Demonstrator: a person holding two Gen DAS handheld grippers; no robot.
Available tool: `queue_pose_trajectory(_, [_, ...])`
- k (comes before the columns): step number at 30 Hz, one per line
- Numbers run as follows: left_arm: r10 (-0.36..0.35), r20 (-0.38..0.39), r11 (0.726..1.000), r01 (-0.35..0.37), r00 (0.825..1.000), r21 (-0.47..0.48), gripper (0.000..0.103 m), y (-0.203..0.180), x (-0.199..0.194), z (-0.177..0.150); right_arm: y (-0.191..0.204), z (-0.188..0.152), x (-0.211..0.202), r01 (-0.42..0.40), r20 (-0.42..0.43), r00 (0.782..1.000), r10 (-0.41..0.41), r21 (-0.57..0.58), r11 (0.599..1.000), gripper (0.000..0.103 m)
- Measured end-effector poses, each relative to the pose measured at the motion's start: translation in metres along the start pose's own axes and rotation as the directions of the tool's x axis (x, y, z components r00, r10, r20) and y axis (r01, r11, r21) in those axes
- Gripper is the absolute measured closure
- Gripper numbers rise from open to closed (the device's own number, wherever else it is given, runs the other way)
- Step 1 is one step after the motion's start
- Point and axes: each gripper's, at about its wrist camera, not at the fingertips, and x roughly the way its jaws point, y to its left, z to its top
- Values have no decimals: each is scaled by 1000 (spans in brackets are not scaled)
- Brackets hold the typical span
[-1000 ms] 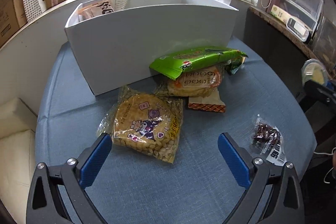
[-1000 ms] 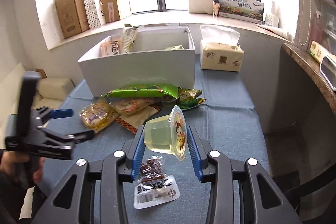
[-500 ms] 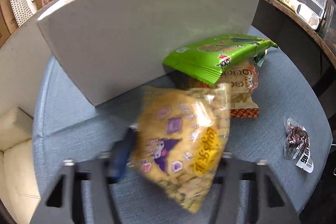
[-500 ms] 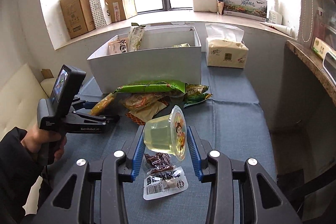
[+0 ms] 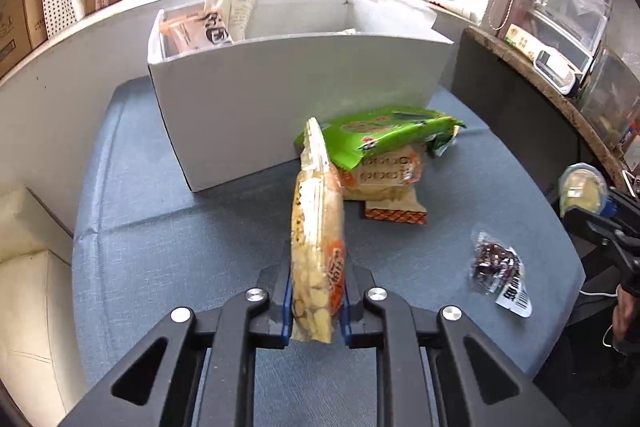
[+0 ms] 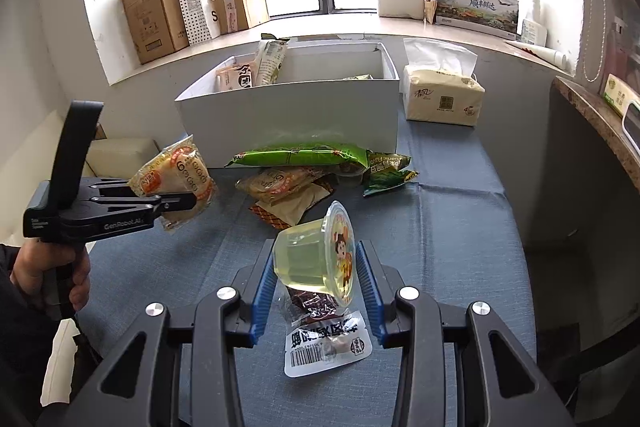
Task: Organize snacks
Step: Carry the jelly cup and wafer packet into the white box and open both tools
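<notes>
the worktop [image 5: 168,247] with its blue cloth runs off the bottom of both views, so its near edge is cut off behind the tool frames. the white box [image 5: 280,107] sits at about 12 o'clock on it. only the tops of what's inside show over its wall: a pale orange packet [image 5: 192,31] and a whitish wrapped stick [image 5: 240,9] in the far left corner. something greenish peeks over the right side in the right wrist view, too small to tell. a tissue pack [image 6: 440,95] stands just beside the box at its 3 o'clock.

the snack pile leans against the box front: a green bag [image 5: 380,135] on top, a cracker packet [image 5: 384,175] half hidden under it, and a brown wrapper [image 5: 396,213] with only its edge poking out.

the left tool [image 5: 314,301] is pinching the yellow bean snack bag [image 5: 318,235], jaws closing on its lower end, the bag lifted edge-on off the cloth at roughly 9 o'clock of the pile. a hand [image 6: 60,271] grips its handle, sleeve cut off.

the right tool [image 6: 316,287] is pressed onto the jelly cup [image 6: 316,255], tipped on its side. under it lies a small date packet [image 6: 324,335], partly covered by the cup.
</notes>
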Motion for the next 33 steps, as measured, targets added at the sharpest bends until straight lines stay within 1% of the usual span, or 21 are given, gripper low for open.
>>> queue_pose_trajectory(8, [-14,85,1000,16,996,-17,84,-8,-50,-1,3,0,-1,-5,4,1000,5,-8,1000,60])
queue_pose_trajectory(13, [-18,141,1000,21,990,-20,84,-15,-67,12,4,6,-3,-20,21,1000,20,-13,1000,60])
queue_pose_trajectory(16, [-24,188,1000,27,982,-12,84,-20,-79,28,3,19,-6,-54,44,998,54,-1,999,60])
queue_pose_trajectory(18, [-33,221,999,37,975,-14,84,-21,-87,42,1,33,-7,-81,67,995,81,4,997,60])
queue_pose_trajectory(21, [-8,263,1000,8,965,4,84,-23,-95,68,-1,59,-4,-108,106,989,107,2,994,60])
queue_pose_trajectory(24, [-23,291,1000,21,956,7,84,-22,-93,95,-3,90,9,-116,135,984,117,-16,993,60])
queue_pose_trajectory(26, [-3,304,1000,1,953,10,84,-21,-86,115,-7,115,23,-134,142,981,133,-7,991,60])
queue_pose_trajectory(28, [-7,301,1000,9,954,-4,84,-17,-73,134,-14,141,41,-168,139,977,163,22,986,60])
queue_pose_trajectory(29, [14,297,1000,-9,955,-19,84,-15,-65,144,-16,153,51,-170,133,977,166,26,985,60])
queue_pose_trajectory(31, [19,266,999,-8,964,-42,84,-7,-45,160,-21,174,72,-157,111,982,153,34,987,60])
queue_pose_trajectory(33, [37,244,998,-25,969,-50,84,-2,-25,170,-26,191,93,-147,73,987,145,29,989,60])
